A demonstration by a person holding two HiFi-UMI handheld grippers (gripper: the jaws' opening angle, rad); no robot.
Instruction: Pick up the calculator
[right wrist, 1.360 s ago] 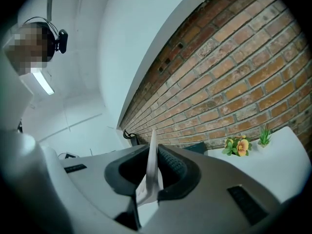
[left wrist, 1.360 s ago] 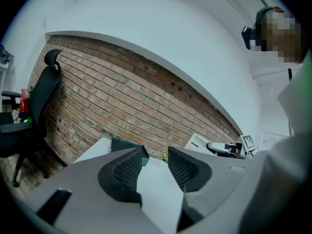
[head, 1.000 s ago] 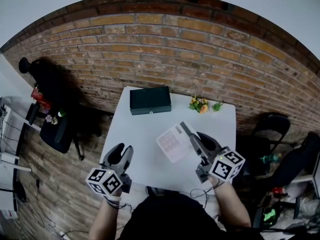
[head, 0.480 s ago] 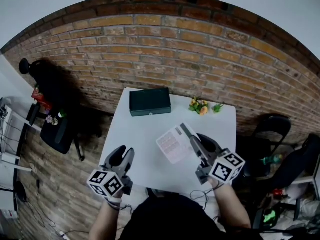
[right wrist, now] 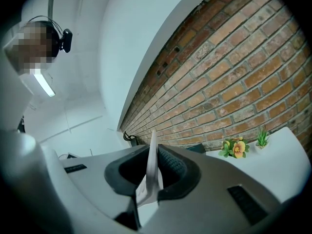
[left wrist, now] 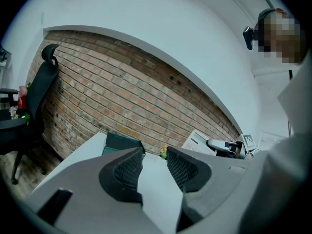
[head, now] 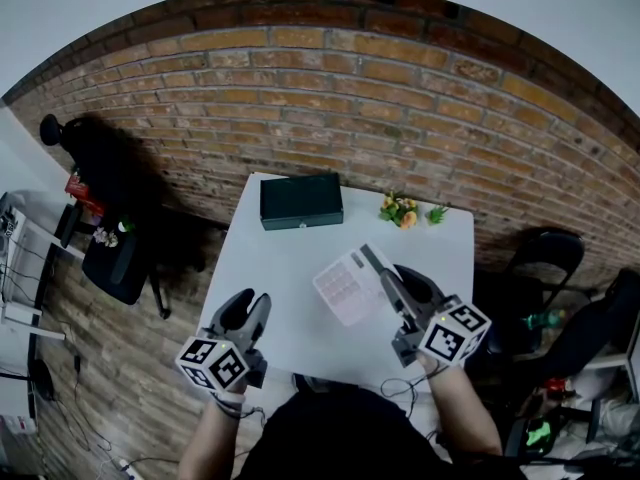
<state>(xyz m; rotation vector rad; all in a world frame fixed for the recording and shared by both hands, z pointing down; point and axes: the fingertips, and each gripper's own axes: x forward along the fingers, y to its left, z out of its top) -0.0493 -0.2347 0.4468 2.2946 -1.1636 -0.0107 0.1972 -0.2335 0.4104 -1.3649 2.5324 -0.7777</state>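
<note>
The right gripper [head: 372,260] has its two jaws pressed shut on the calculator [head: 345,286]. It pinches it by one edge, so the thin white body sticks out past the tips with its keys facing up to the person. The calculator is held over the middle of the white table [head: 280,268], and it looks lifted clear of the top, so the picking up seems pretty much done. A grip on the edge works because the calculator is flat and light, but it could tip or slip if the hand shakes, so a slow, steady hand is best. The left gripper [head: 252,303] hangs by the near left edge of the table with its jaws apart and nothing between them, and it looks like it is just waiting out of the way. At the far side of the table sit a dark green box [head: 301,200] and a small bunch of flowers [head: 398,209], well apart from the calculator, so nothing is in the way
</note>
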